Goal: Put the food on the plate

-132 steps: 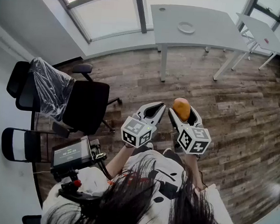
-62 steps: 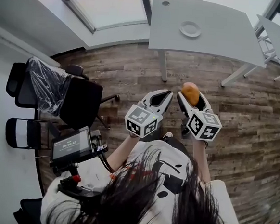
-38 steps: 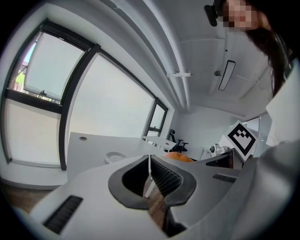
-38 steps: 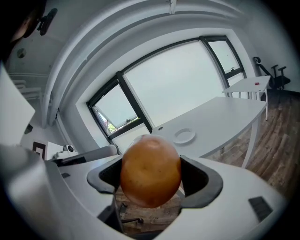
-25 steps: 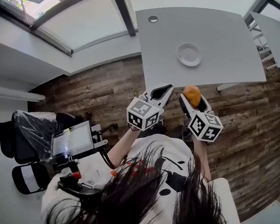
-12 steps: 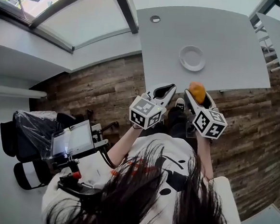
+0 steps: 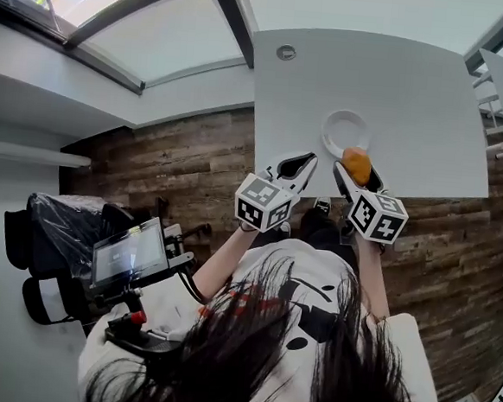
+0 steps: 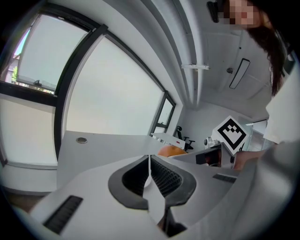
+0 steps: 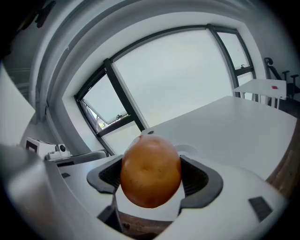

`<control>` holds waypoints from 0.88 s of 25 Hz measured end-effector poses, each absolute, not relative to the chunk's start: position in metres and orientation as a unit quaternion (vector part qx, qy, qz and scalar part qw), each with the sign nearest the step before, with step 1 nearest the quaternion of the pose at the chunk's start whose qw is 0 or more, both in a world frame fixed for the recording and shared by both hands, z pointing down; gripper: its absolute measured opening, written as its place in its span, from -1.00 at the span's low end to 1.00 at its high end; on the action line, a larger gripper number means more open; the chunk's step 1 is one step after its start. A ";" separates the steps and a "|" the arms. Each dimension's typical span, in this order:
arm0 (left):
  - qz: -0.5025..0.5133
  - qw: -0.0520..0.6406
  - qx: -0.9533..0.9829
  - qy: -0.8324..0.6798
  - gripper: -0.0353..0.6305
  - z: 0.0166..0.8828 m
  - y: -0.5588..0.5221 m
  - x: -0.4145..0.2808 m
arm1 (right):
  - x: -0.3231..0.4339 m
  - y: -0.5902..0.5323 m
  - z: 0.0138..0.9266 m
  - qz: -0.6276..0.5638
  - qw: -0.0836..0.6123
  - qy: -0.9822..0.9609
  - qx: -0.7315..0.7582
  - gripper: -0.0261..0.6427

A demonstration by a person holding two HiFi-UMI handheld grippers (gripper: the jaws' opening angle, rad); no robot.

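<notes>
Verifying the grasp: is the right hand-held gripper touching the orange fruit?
Touching. The right gripper view shows the orange fruit clamped between both jaws of the right hand-held gripper, no gap either side.

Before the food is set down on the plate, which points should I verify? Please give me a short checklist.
1. Grip: the right gripper has its jaws closed on both sides of the food: ok.
2. Room on the plate: the visible part is bare, and the near edge is hidden by the food: ok.
3. Food over the plate's centre: in the head view it overlaps only the near rim: not ok.
4. Height of the food above the plate: cannot tell.
5. The left gripper out of the way: shut, empty, to the left of the plate: ok.
</notes>
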State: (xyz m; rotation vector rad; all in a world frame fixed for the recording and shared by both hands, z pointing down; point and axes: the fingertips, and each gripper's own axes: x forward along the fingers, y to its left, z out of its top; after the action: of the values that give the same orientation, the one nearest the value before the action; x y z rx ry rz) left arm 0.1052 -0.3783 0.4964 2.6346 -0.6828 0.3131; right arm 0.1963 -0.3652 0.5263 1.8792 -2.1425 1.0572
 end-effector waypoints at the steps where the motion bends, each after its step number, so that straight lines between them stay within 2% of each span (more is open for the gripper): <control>1: 0.113 0.201 0.941 -0.249 -0.88 0.498 -0.388 0.116 | 0.206 -0.375 0.531 0.348 0.059 -0.708 0.612 0.19; 7: 0.117 0.204 0.932 -0.276 -0.88 0.502 -0.424 0.145 | 0.236 -0.421 0.552 0.329 0.113 -0.736 0.581 0.19; 18: 0.122 0.212 0.918 -0.314 -0.88 0.510 -0.442 0.139 | 0.219 -0.468 0.608 0.254 0.262 -0.793 0.488 0.19; 22: 0.124 0.215 0.914 -0.320 -0.88 0.512 -0.444 0.138 | 0.209 -0.474 0.625 0.241 0.297 -0.806 0.452 0.19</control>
State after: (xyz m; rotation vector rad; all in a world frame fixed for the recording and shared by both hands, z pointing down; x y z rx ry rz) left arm 0.1381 -0.4444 0.5122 2.5356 -0.8888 0.3449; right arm 0.2090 -0.4739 0.6251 1.2018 -2.1420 0.6396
